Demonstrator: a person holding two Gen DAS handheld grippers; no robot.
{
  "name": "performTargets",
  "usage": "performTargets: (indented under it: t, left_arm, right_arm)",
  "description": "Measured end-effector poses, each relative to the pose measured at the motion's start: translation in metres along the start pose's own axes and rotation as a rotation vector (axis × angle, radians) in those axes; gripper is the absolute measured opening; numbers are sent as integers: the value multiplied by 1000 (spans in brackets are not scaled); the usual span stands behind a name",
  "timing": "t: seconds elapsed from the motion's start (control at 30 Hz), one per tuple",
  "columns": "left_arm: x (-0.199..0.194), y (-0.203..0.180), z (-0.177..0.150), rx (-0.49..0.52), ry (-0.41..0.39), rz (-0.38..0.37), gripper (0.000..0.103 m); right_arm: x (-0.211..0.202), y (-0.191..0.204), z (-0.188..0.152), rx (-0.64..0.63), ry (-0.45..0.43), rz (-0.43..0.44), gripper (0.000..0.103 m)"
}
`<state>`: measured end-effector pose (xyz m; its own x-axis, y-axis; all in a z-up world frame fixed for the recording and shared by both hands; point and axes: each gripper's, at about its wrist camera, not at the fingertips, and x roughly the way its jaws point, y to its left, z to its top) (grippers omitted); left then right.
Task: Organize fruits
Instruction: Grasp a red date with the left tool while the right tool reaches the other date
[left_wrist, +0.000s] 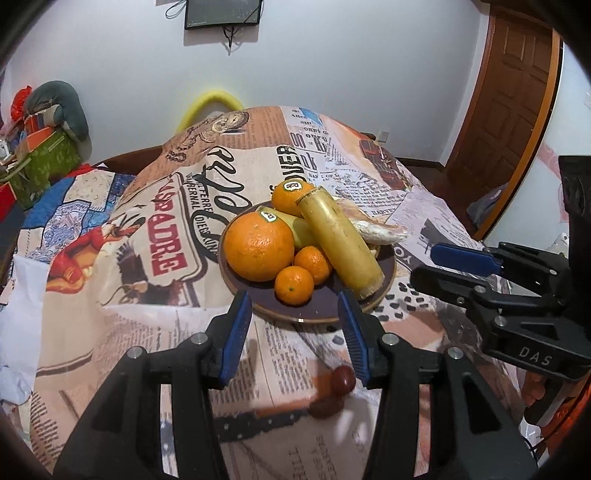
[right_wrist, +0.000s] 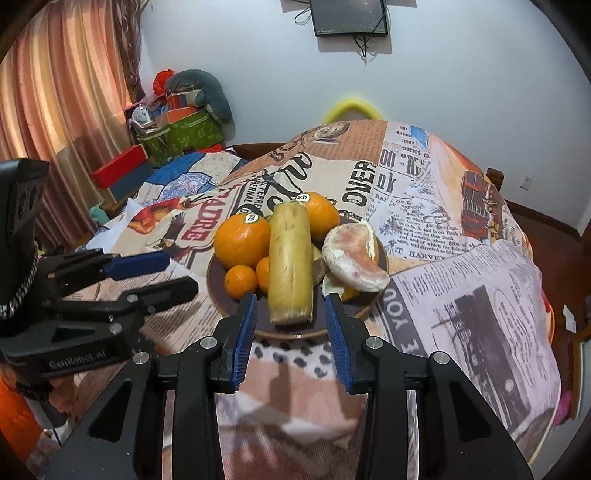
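A dark round plate (left_wrist: 317, 314) (right_wrist: 218, 291) on the newspaper-print tablecloth holds a big orange (left_wrist: 258, 247) (right_wrist: 242, 240), a second orange (left_wrist: 290, 197) (right_wrist: 321, 216), two small mandarins (left_wrist: 293, 285) (right_wrist: 241, 281), a yellow cane-like cylinder (left_wrist: 340, 243) (right_wrist: 290, 262), a green pear (left_wrist: 295, 229) and a peeled pomelo piece (left_wrist: 376, 229) (right_wrist: 354, 258). My left gripper (left_wrist: 295, 310) is open and empty just before the plate's near rim. My right gripper (right_wrist: 291, 314) is open and empty, its tips either side of the cylinder's near end. Two reddish grapes (left_wrist: 340, 380) lie on the cloth near me.
The right gripper body (left_wrist: 517, 295) is at the right of the left wrist view; the left gripper body (right_wrist: 92, 295) is at the left of the right wrist view. Boxes and clutter (right_wrist: 173, 129) stand beyond the table's far left. A wooden door (left_wrist: 509, 92) is at right.
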<state>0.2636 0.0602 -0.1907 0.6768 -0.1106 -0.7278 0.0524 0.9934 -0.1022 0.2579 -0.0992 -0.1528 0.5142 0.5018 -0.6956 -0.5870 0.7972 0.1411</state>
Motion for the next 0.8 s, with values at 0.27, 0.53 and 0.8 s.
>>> performTargets:
  t: [0.27, 0.53, 0.8]
  left_arm:
    - [-14, -1, -25, 3, 43, 13, 48]
    - [-5, -8, -58, 8, 119, -8, 48]
    - [15, -25, -72, 35, 167, -38, 47]
  right_arm:
    - [-24, 12, -19, -13, -2, -15, 41]
    - [-34, 20, -41, -16, 17, -21, 46]
    - [-33, 20, -60, -8, 54, -24, 47]
